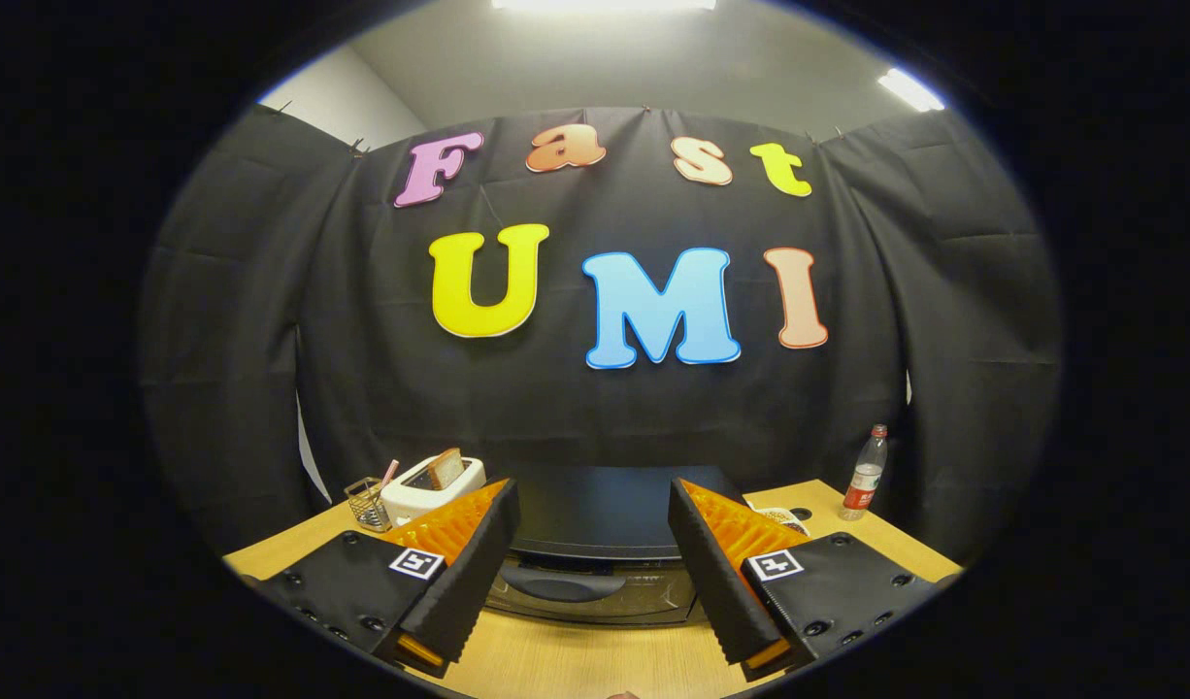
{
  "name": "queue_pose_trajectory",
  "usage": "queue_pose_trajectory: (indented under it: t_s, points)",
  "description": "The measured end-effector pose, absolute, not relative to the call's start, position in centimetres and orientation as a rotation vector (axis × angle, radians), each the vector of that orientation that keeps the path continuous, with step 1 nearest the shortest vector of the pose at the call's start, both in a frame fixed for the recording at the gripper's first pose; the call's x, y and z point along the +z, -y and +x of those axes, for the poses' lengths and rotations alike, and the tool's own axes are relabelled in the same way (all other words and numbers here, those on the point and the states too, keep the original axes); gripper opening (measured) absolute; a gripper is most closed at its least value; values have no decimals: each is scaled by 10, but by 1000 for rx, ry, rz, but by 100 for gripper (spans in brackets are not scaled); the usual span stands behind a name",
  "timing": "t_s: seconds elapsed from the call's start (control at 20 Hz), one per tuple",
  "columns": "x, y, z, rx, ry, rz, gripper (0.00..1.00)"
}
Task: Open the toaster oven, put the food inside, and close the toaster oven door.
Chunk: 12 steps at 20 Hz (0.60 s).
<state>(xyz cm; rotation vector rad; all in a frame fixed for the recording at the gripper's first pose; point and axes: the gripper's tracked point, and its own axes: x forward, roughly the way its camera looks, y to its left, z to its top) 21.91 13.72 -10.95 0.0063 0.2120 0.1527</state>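
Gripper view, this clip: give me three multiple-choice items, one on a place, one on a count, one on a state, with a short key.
1. Where does the toaster oven stand?
A. just ahead of the gripper, between its fingers
B. behind the water bottle
C. on the floor

2. How many bread slices stand in the white toaster?
A. none
B. one
C. three

3. What state is the toaster oven door in?
A. fully open
B. removed
C. closed

Key: 1 A, it shows in the gap between the open fingers. 2 B, a single slice sticks up. 3 C, the door sits upright with its handle untouched.
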Motion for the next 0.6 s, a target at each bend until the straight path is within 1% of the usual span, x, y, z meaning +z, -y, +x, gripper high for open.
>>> queue_pose_trajectory:
  t_s: [0.25, 0.6]
  points:
    - [-141, -146, 239, 141, -267, -38, 98]
    - [-186, -158, 248, 132, -380, -32, 98]
